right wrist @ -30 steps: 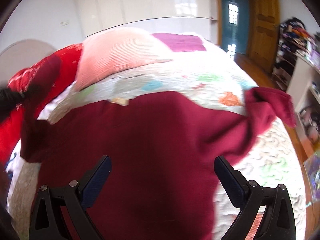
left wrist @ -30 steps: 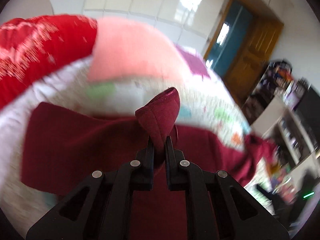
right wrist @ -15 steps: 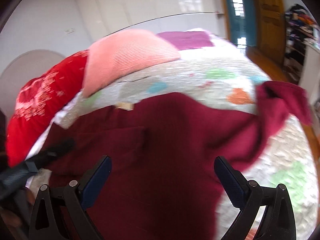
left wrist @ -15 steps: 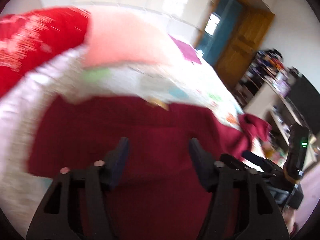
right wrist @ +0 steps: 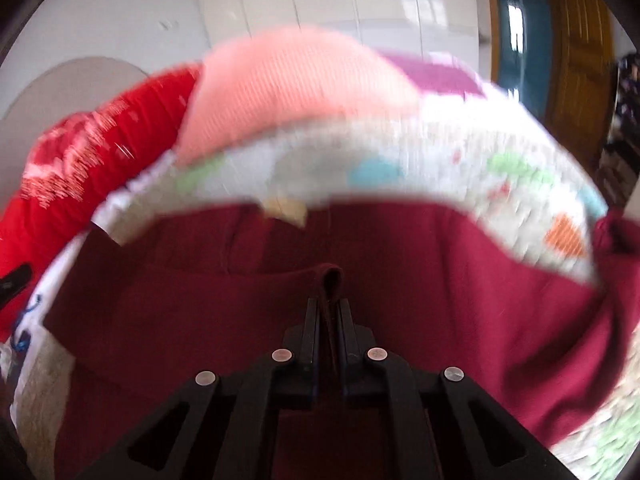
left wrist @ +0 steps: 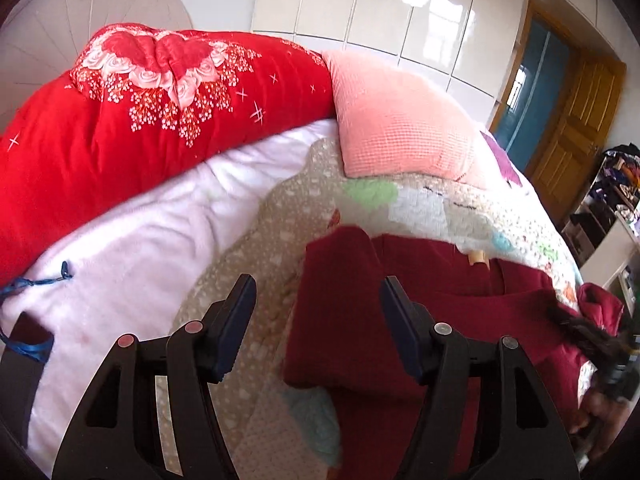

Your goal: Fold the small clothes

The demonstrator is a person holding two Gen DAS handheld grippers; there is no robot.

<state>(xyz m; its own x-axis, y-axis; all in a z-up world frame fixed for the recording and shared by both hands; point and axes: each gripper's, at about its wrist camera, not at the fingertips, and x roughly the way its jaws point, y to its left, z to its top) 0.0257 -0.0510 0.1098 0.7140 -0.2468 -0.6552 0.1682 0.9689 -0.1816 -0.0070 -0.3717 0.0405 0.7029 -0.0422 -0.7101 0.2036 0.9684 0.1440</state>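
Note:
A dark red garment (left wrist: 432, 312) lies spread on the patterned quilt (left wrist: 280, 248) of a bed, its left sleeve folded inward over the body. My left gripper (left wrist: 316, 312) is open and empty, hovering over the folded left edge. In the right wrist view, my right gripper (right wrist: 329, 312) is shut on a pinched fold of the dark red garment (right wrist: 280, 312) near its middle. The garment's right sleeve (right wrist: 616, 240) trails off to the right. The right wrist view is blurred.
A red flowered duvet (left wrist: 140, 112) and a pink pillow (left wrist: 400, 128) lie at the head of the bed. A white blanket (left wrist: 132, 248) lies to the left. A wooden door (left wrist: 576, 128) and cluttered shelves (left wrist: 612, 200) stand at the right.
My left gripper let go of the red fold, opened and moved left. My right gripper, open before, has shut on a fold of the garment.

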